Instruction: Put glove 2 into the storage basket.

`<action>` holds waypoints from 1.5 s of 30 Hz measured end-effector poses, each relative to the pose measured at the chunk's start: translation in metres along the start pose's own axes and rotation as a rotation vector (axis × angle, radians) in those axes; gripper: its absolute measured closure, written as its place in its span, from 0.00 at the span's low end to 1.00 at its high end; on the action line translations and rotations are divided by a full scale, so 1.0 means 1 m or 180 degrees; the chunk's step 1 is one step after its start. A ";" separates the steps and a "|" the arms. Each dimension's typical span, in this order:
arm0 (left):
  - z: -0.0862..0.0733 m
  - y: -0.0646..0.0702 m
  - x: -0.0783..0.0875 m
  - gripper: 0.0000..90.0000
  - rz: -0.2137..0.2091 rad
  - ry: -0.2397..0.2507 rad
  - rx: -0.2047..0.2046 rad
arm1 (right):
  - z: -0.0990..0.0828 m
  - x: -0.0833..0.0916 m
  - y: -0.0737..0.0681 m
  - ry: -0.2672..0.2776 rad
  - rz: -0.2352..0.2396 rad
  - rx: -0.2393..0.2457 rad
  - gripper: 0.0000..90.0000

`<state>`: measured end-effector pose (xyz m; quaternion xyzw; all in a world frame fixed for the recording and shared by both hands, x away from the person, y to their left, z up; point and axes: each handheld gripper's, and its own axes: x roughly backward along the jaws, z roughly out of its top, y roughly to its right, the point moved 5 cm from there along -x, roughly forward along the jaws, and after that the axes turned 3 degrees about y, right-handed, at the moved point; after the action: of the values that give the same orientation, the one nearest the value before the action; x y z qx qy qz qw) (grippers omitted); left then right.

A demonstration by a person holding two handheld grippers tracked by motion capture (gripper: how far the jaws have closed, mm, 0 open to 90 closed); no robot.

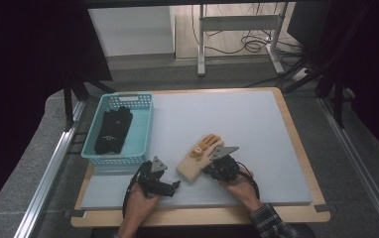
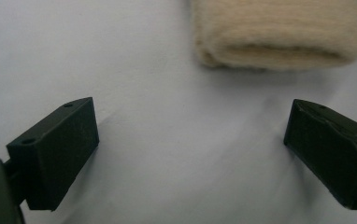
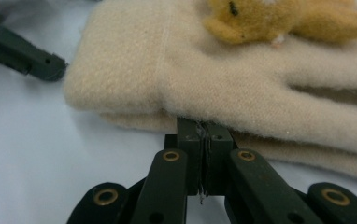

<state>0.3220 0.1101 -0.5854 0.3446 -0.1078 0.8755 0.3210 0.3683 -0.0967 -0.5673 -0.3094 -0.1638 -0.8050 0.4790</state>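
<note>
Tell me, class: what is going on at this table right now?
A person works at the table with a gripper in each hand. The right gripper, jaws closed together, presses against the edge of a cream glove lying on the grey mat; whether it pinches fabric is hard to tell. The left gripper rests open on the mat just short of the glove's cuff. A pair of black gloves lies in the teal basket.
</note>
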 end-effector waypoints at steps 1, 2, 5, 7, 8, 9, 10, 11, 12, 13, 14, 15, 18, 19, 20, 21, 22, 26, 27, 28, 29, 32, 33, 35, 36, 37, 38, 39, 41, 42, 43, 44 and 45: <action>0.000 0.000 0.000 0.04 0.0000 0.0000 0.0001 | 0.001 -0.002 -0.001 0.0011 -0.0006 0.0001 0.96; 0.000 0.000 0.000 0.04 0.0001 0.0000 0.0001 | 0.002 -0.003 -0.001 0.0020 -0.0011 0.0003 0.96; 0.000 0.000 0.000 0.04 0.0001 0.0000 0.0001 | 0.003 -0.006 -0.002 0.0034 -0.0002 -0.0008 0.96; 0.000 0.000 0.000 0.04 0.0001 0.0002 -0.0001 | 0.003 -0.005 -0.002 0.0035 0.0007 -0.0012 0.94; 0.000 0.000 0.000 0.04 0.0003 0.0005 0.0002 | 0.003 -0.005 -0.002 0.0022 0.0011 -0.0009 0.93; 0.000 0.000 0.000 0.04 0.0001 0.0002 -0.0002 | 0.003 -0.004 -0.002 0.0009 0.0006 0.0009 0.91; 0.000 0.000 0.000 0.04 0.0002 0.0005 0.0002 | 0.003 -0.001 -0.003 0.0003 -0.0016 0.0048 0.88; 0.000 0.000 0.000 0.04 0.0003 0.0005 0.0002 | 0.003 0.000 -0.003 0.0013 -0.0037 0.0067 0.86; 0.000 0.000 0.000 0.04 0.0003 0.0005 0.0002 | 0.003 0.003 -0.003 0.0021 -0.0072 0.0094 0.84; 0.000 0.000 0.000 0.04 0.0003 0.0005 0.0001 | 0.003 0.006 -0.002 0.0025 -0.0111 0.0109 0.81; 0.000 0.000 0.000 0.04 0.0002 0.0002 -0.0002 | 0.003 0.009 -0.001 0.0034 -0.0148 0.0120 0.79; 0.000 0.000 0.000 0.04 0.0003 0.0006 0.0002 | 0.003 0.012 0.001 0.0044 -0.0183 0.0128 0.77; 0.000 0.000 0.000 0.04 0.0003 0.0005 0.0003 | 0.001 0.023 0.007 0.0065 -0.0286 0.0116 0.69; 0.000 0.000 0.000 0.04 0.0003 0.0005 0.0003 | -0.001 0.026 0.010 0.0074 -0.0325 0.0119 0.66; 0.000 0.000 0.000 0.04 0.0001 0.0002 -0.0001 | -0.003 0.031 0.013 0.0078 -0.0368 0.0093 0.63; 0.000 0.000 0.000 0.04 0.0001 0.0002 -0.0001 | -0.004 0.034 0.014 0.0078 -0.0398 0.0077 0.61; 0.000 0.000 0.000 0.04 0.0002 0.0002 -0.0003 | -0.006 0.038 0.017 0.0090 -0.0435 0.0052 0.59; 0.000 0.000 0.000 0.04 0.0004 0.0005 0.0000 | -0.015 0.054 0.026 0.0135 -0.0561 -0.0069 0.47; 0.000 0.000 0.000 0.04 0.0003 0.0004 -0.0002 | -0.018 0.058 0.029 0.0139 -0.0587 -0.0124 0.44; 0.000 0.000 0.000 0.04 0.0003 0.0002 -0.0005 | -0.022 0.062 0.032 0.0147 -0.0619 -0.0189 0.41; 0.000 0.000 0.000 0.04 0.0002 -0.0003 -0.0005 | -0.024 0.064 0.034 0.0154 -0.0633 -0.0226 0.39; 0.000 0.000 0.000 0.04 0.0004 -0.0004 -0.0007 | -0.034 0.071 0.042 0.0178 -0.0723 -0.0333 0.34; 0.000 0.000 0.000 0.04 0.0004 -0.0005 -0.0006 | -0.038 0.073 0.044 0.0183 -0.0754 -0.0355 0.33; 0.000 0.000 0.000 0.04 0.0006 -0.0005 -0.0008 | -0.043 0.076 0.048 0.0176 -0.0825 -0.0388 0.30; 0.000 0.000 0.000 0.04 0.0007 -0.0005 -0.0009 | -0.046 0.077 0.050 0.0159 -0.0864 -0.0383 0.29; 0.000 0.000 0.000 0.04 0.0010 -0.0004 -0.0011 | -0.048 0.078 0.052 0.0156 -0.0894 -0.0382 0.28; 0.000 0.000 0.000 0.04 0.0008 -0.0003 -0.0011 | -0.049 0.079 0.054 0.0153 -0.0919 -0.0389 0.27; 0.000 0.000 0.000 0.04 0.0010 -0.0004 -0.0013 | -0.051 0.079 0.055 0.0151 -0.0949 -0.0386 0.26; 0.000 0.000 0.000 0.04 0.0008 -0.0006 -0.0011 | -0.056 0.079 0.058 0.0126 -0.0992 -0.0401 0.25; 0.000 0.000 0.000 0.04 0.0005 -0.0007 -0.0010 | -0.058 0.078 0.059 0.0101 -0.1003 -0.0390 0.24; 0.000 0.000 0.000 0.04 0.0003 -0.0009 -0.0008 | -0.061 0.076 0.060 0.0068 -0.1006 -0.0406 0.24; 0.000 0.000 0.000 0.04 0.0001 -0.0012 -0.0008 | -0.061 0.076 0.060 0.0049 -0.0990 -0.0432 0.23; 0.000 0.000 0.000 0.04 0.0001 -0.0011 -0.0001 | -0.061 0.076 0.060 0.0059 -0.0991 -0.0437 0.22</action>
<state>0.3219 0.1100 -0.5853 0.3461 -0.1087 0.8750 0.3207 0.3735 -0.2114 -0.5656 -0.3049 -0.1500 -0.8815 0.3278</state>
